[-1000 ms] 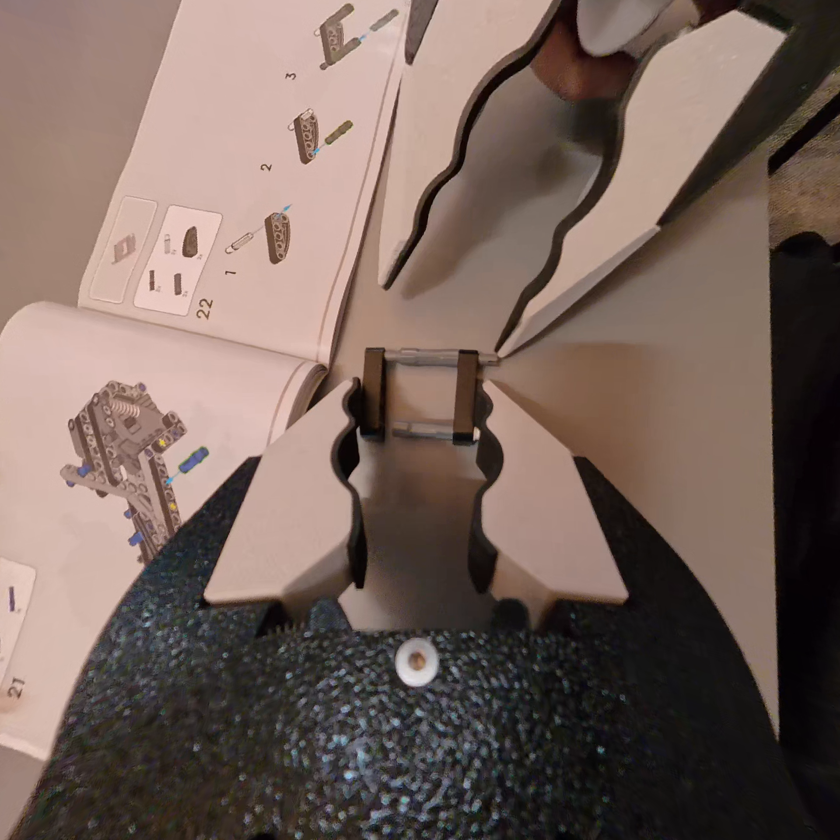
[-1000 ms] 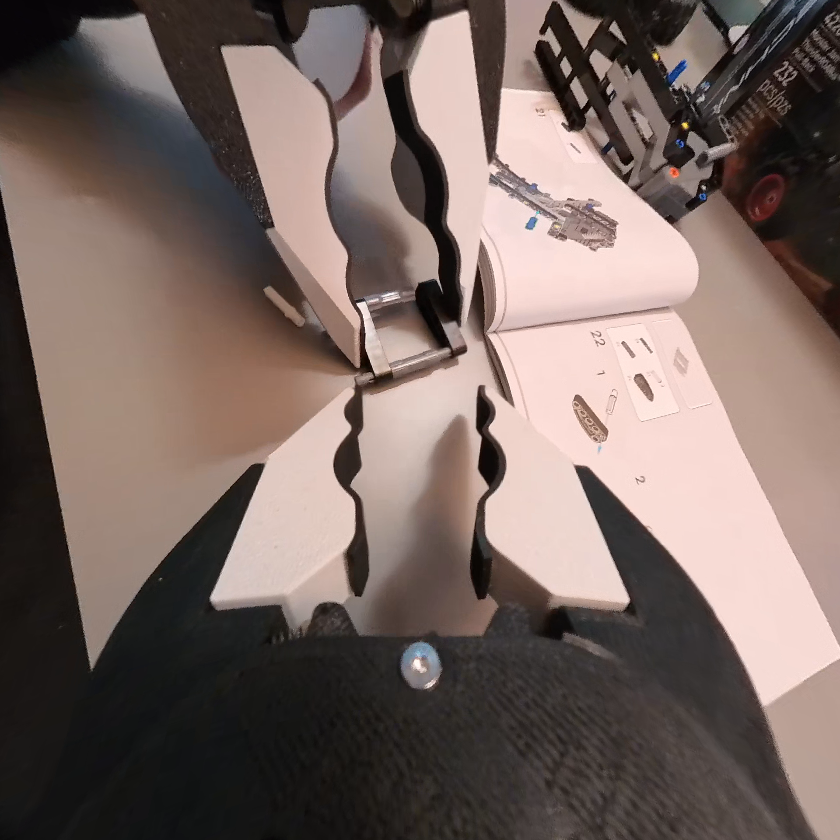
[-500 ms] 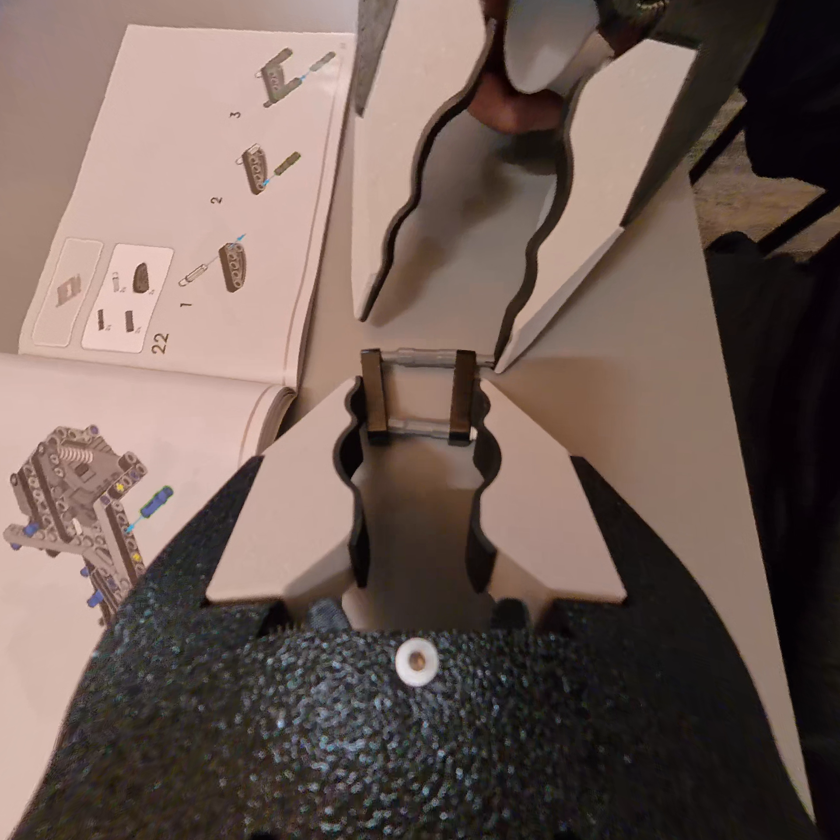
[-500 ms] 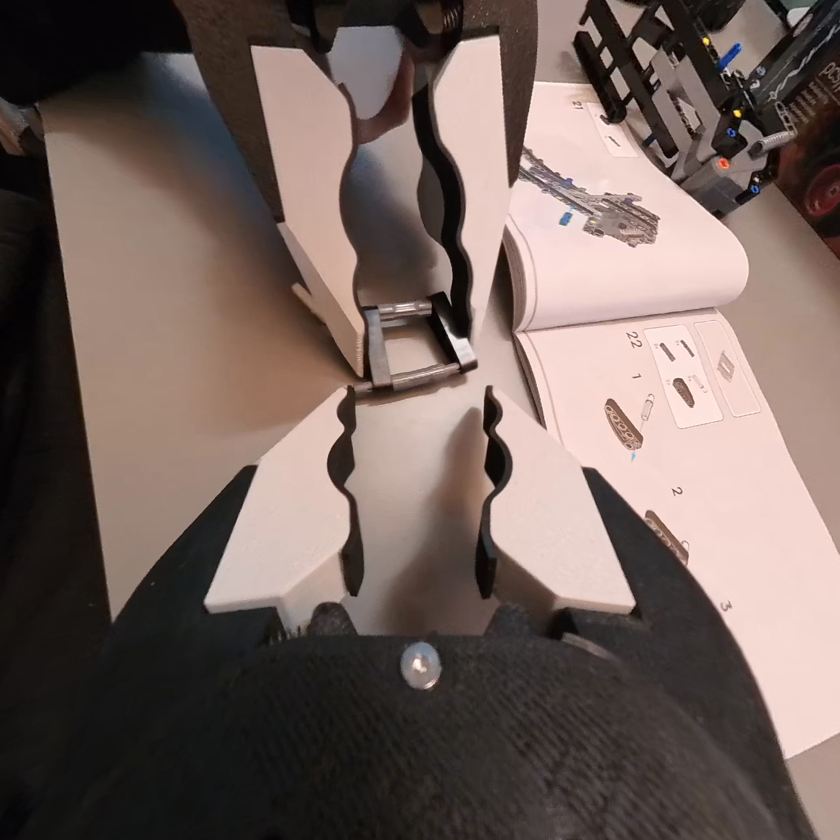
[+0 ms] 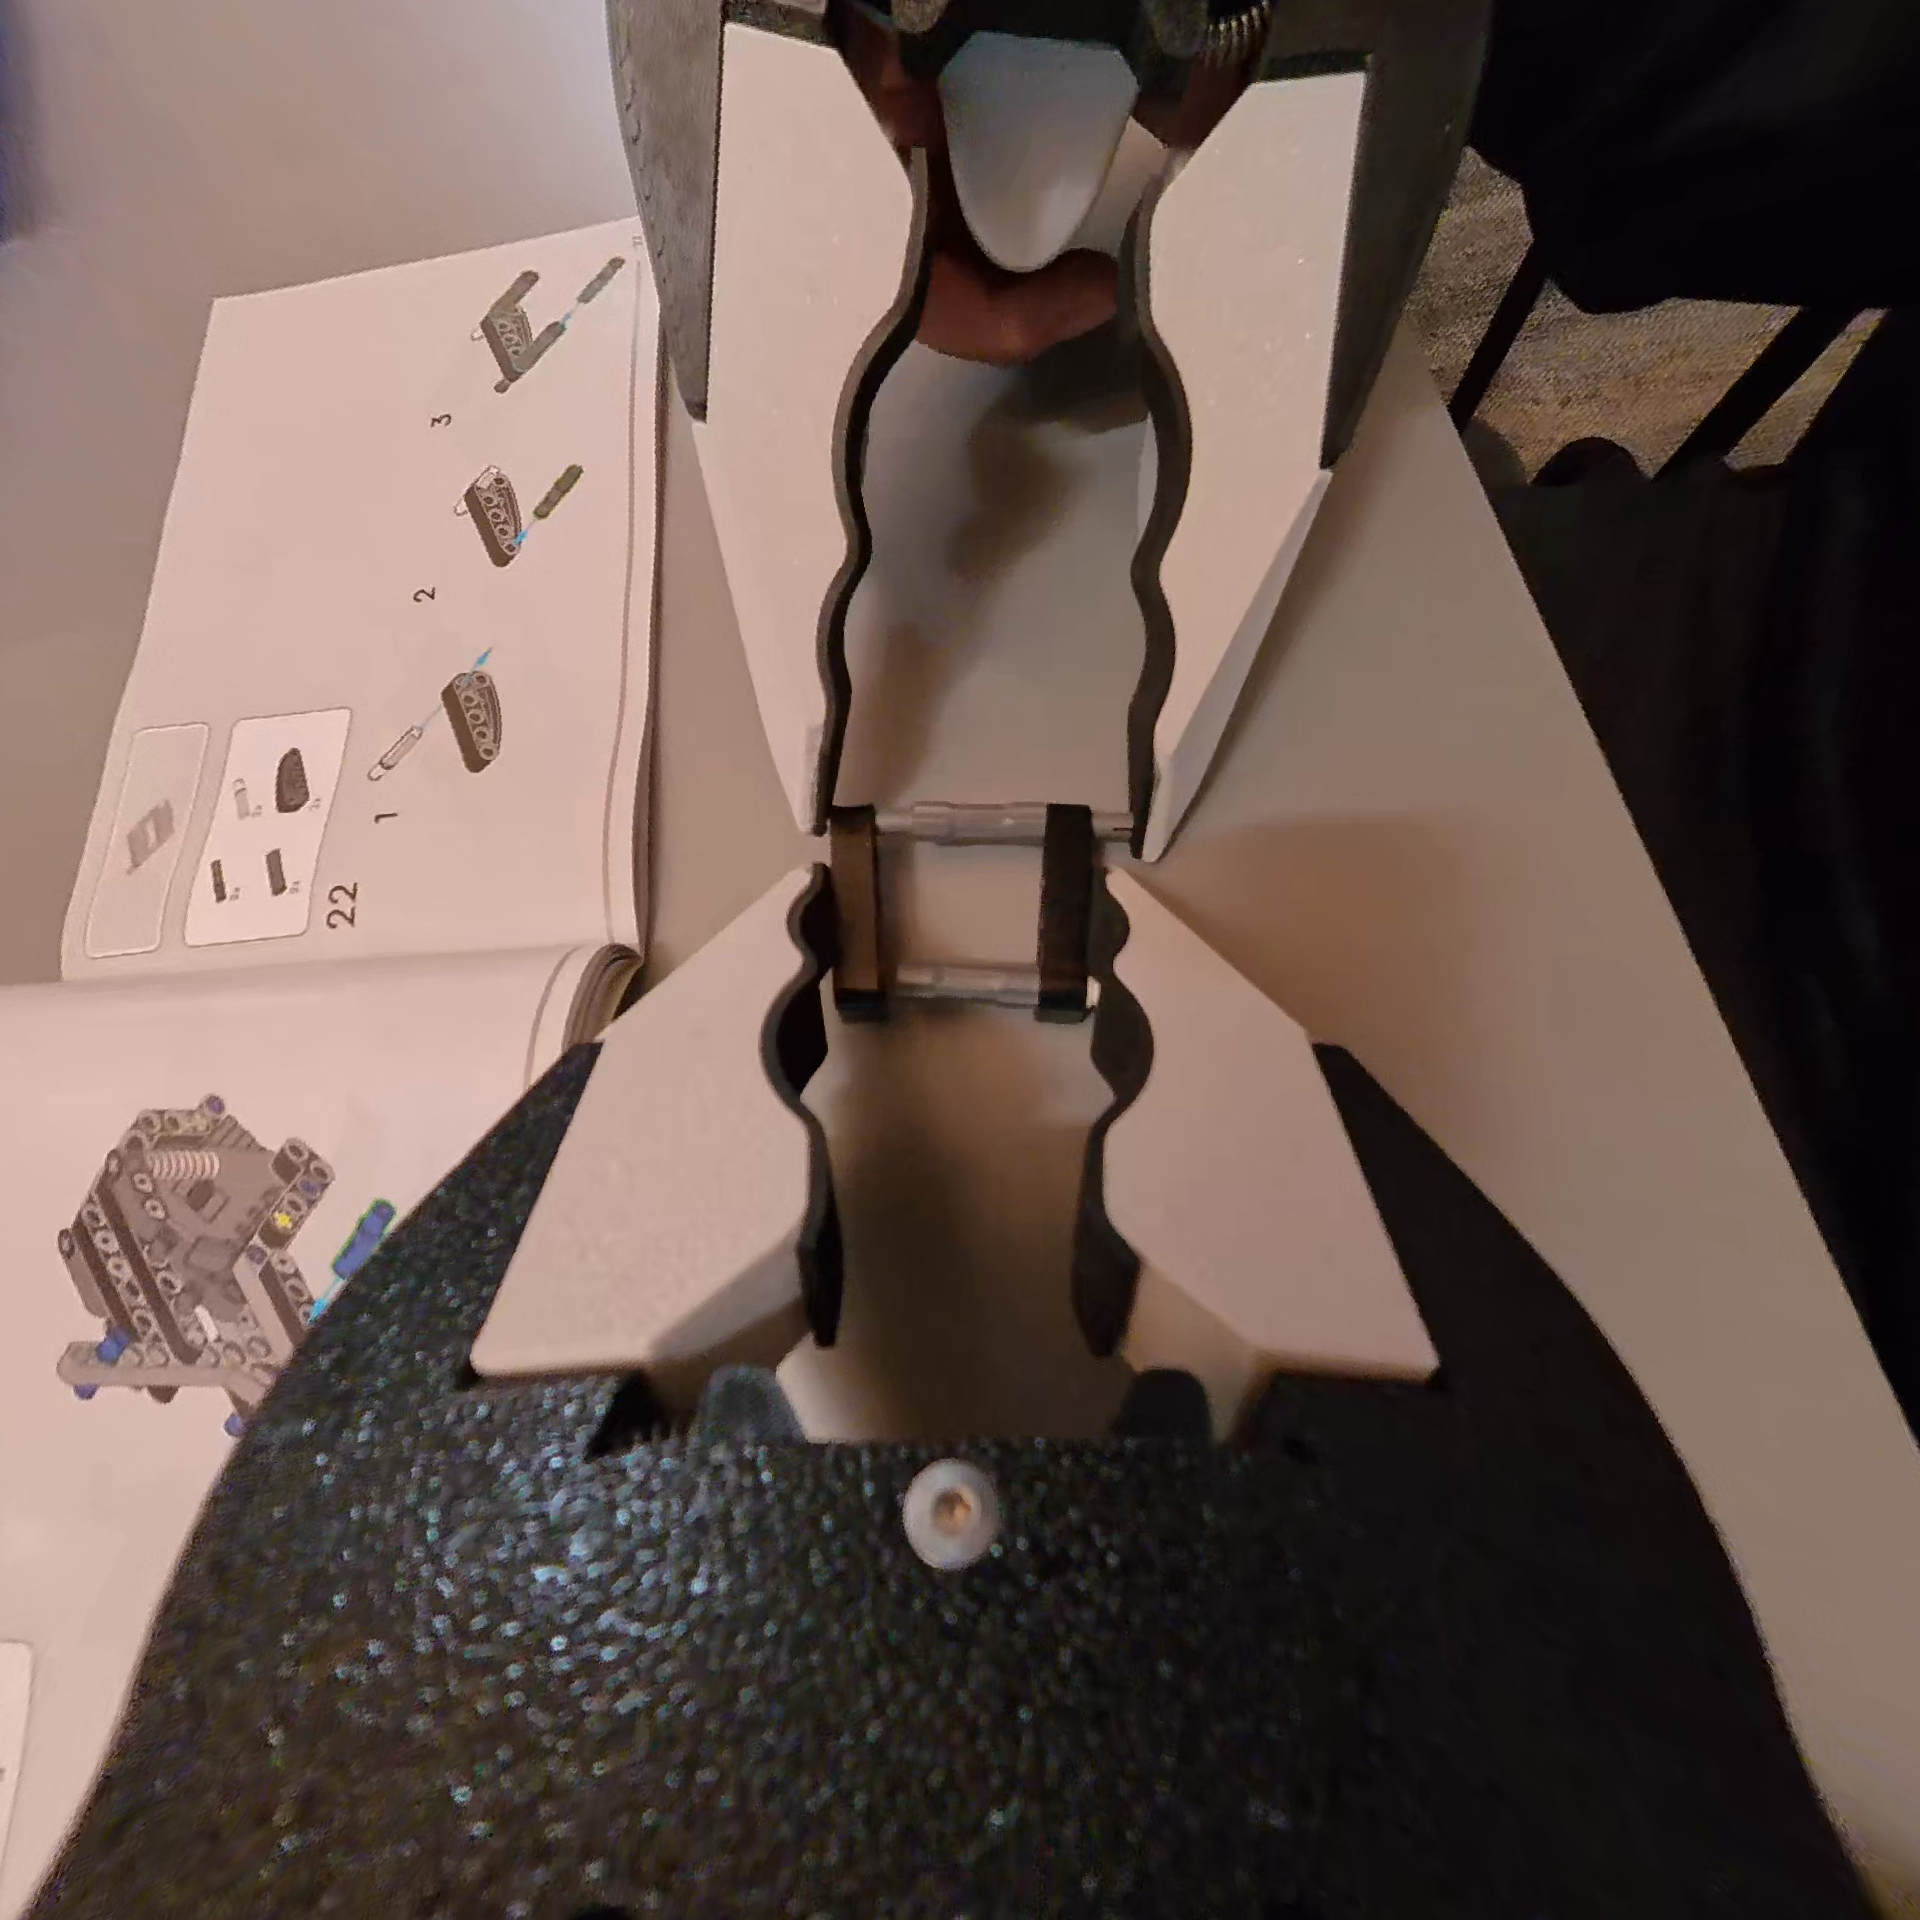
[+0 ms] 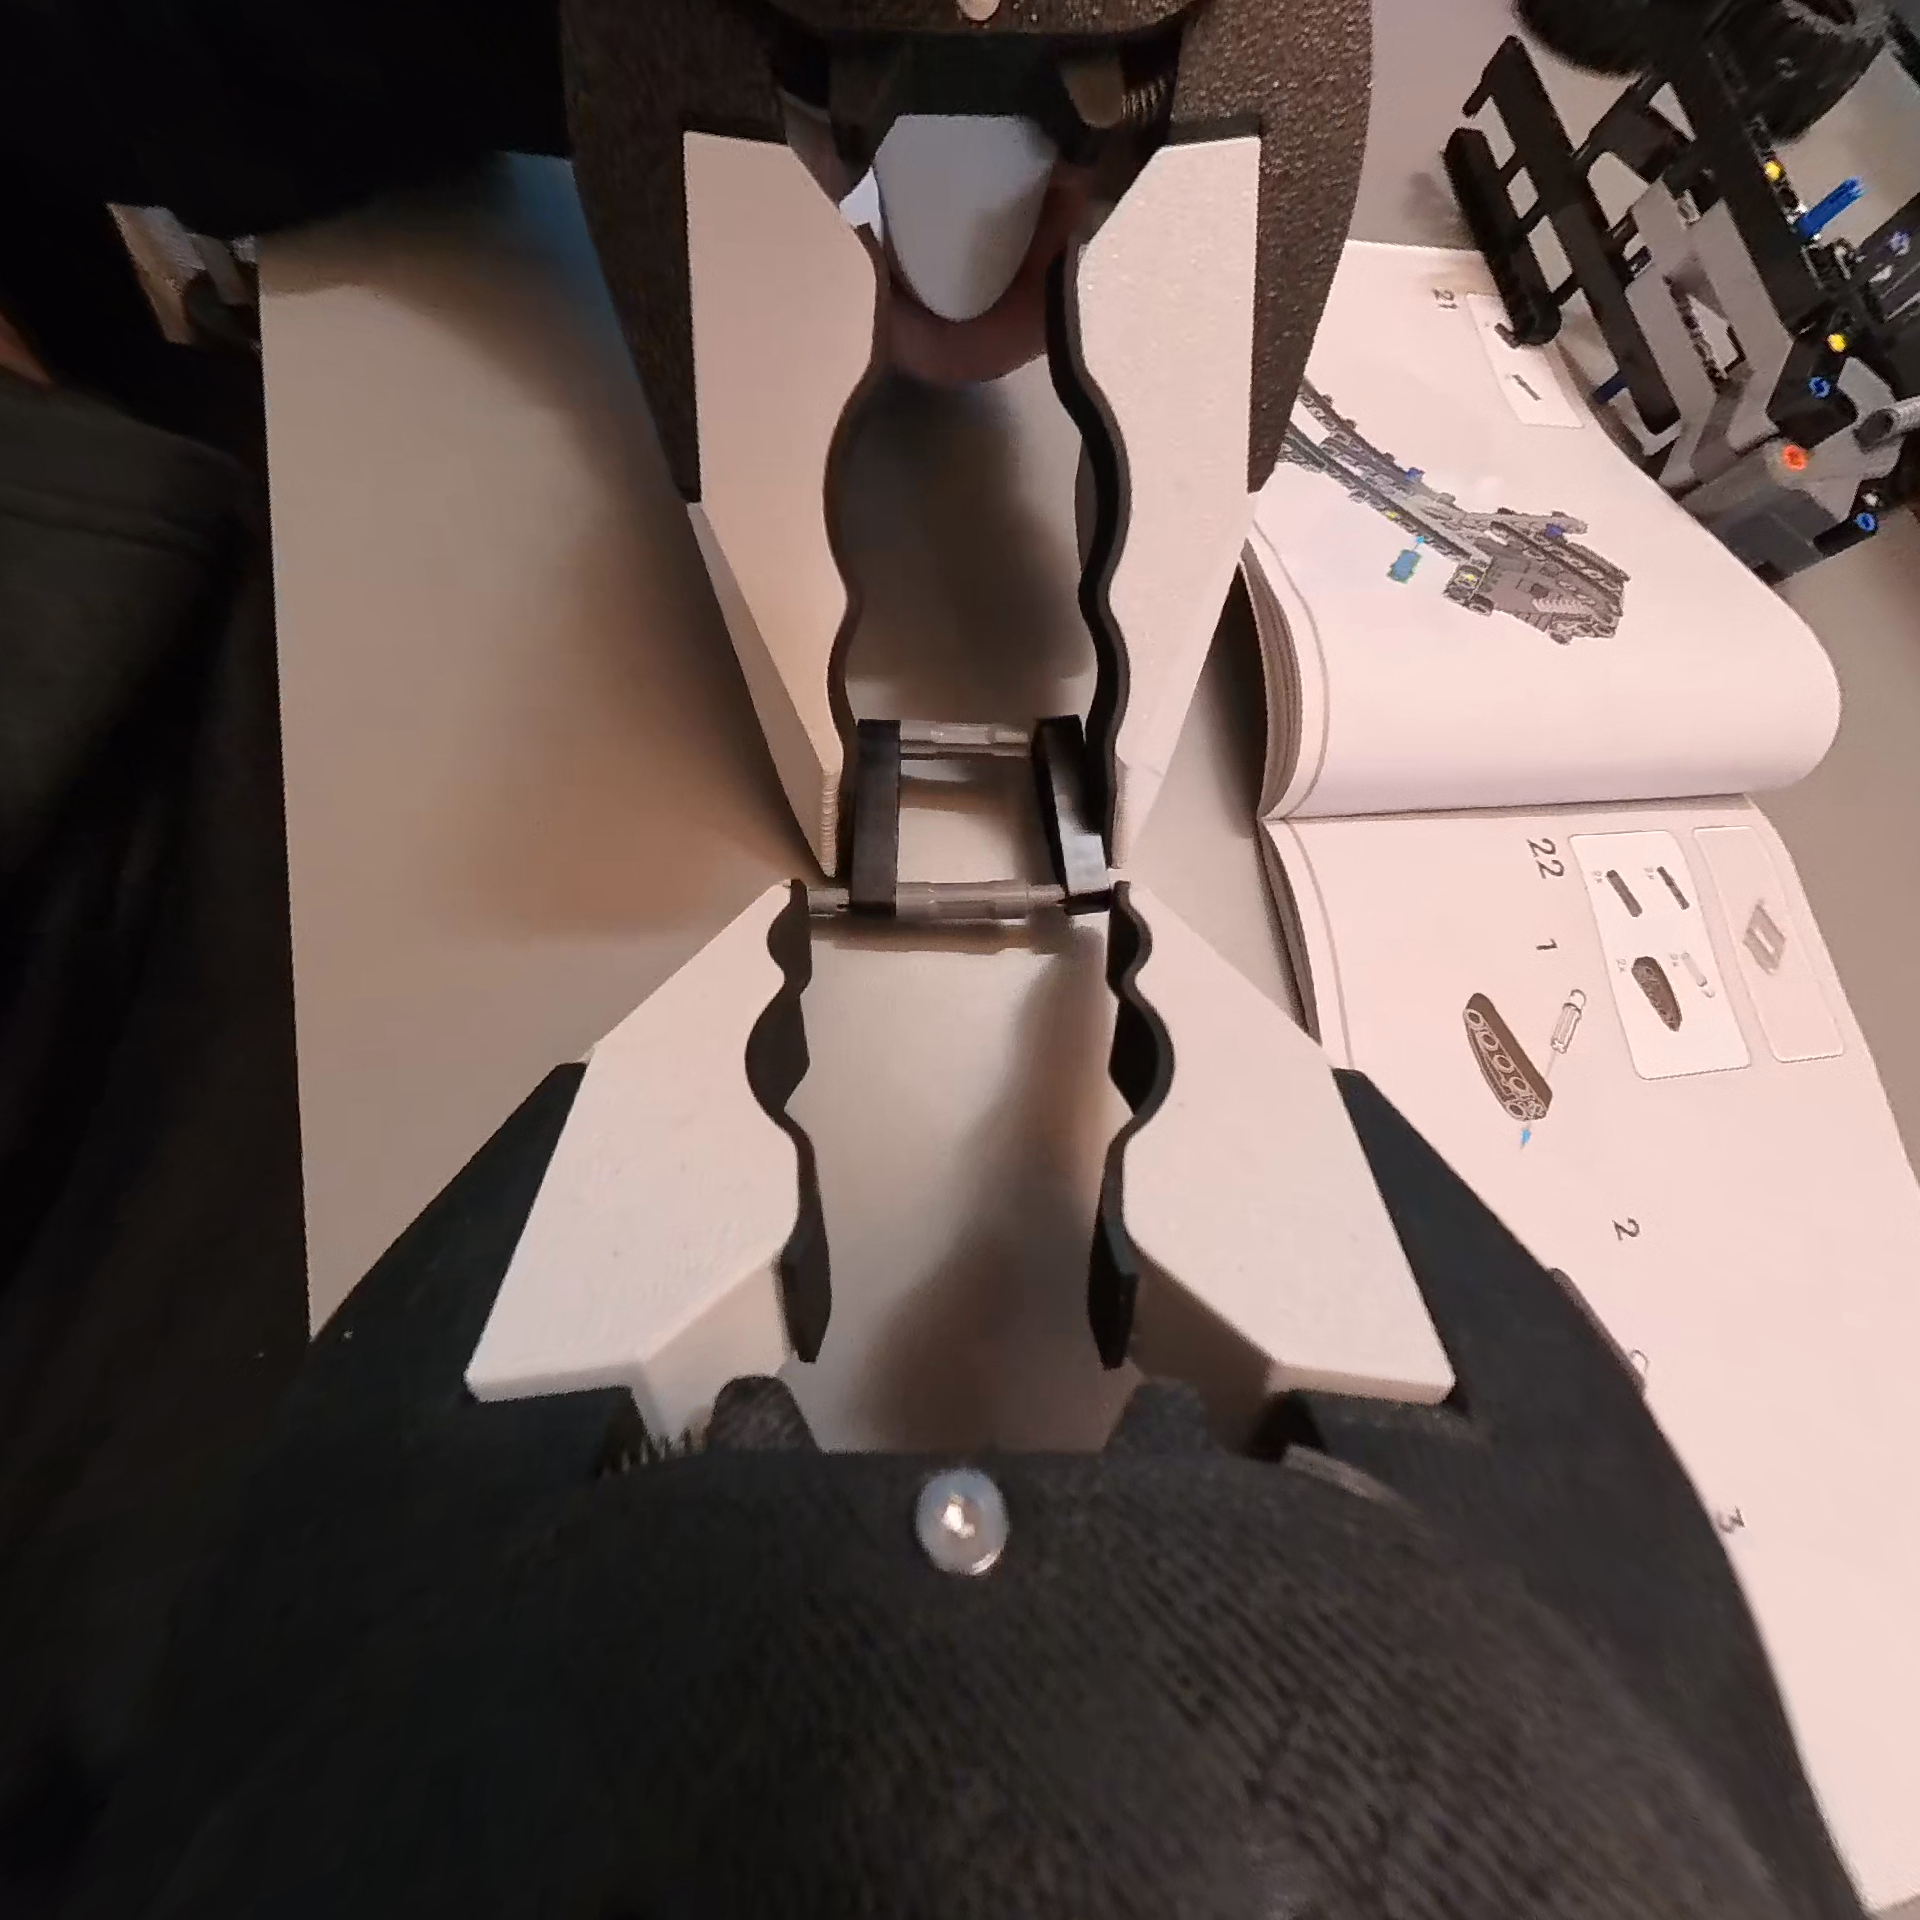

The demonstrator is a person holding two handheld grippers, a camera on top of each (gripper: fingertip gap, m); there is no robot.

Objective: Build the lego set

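A small Lego frame (image 5: 961, 909), two black beams joined by two grey axles, is clamped between the fingers of my left gripper (image 5: 966, 935), just above the table. It also shows in the right wrist view (image 6: 961, 821). My right gripper (image 6: 961, 904) faces the left one head-on and is open. Its fingertips (image 6: 798, 914) flank the ends of the nearer grey axle (image 6: 940, 899), with the left tip at or against the protruding axle end. In the left wrist view the right gripper (image 5: 977, 831) comes in from above.
An open instruction booklet (image 5: 364, 623) lies left of the grippers; it shows at the right in the right wrist view (image 6: 1558, 1039). A partly built black and grey model (image 6: 1714, 260) stands behind it. The table edge (image 5: 1558, 831) and dark clothing are close by. The grippers are tip to tip, or close to it.
The right gripper has swung into line directly opposite the left and moved closer, opening a little, so its tips now flank the axle. The left gripper still holds the frame.
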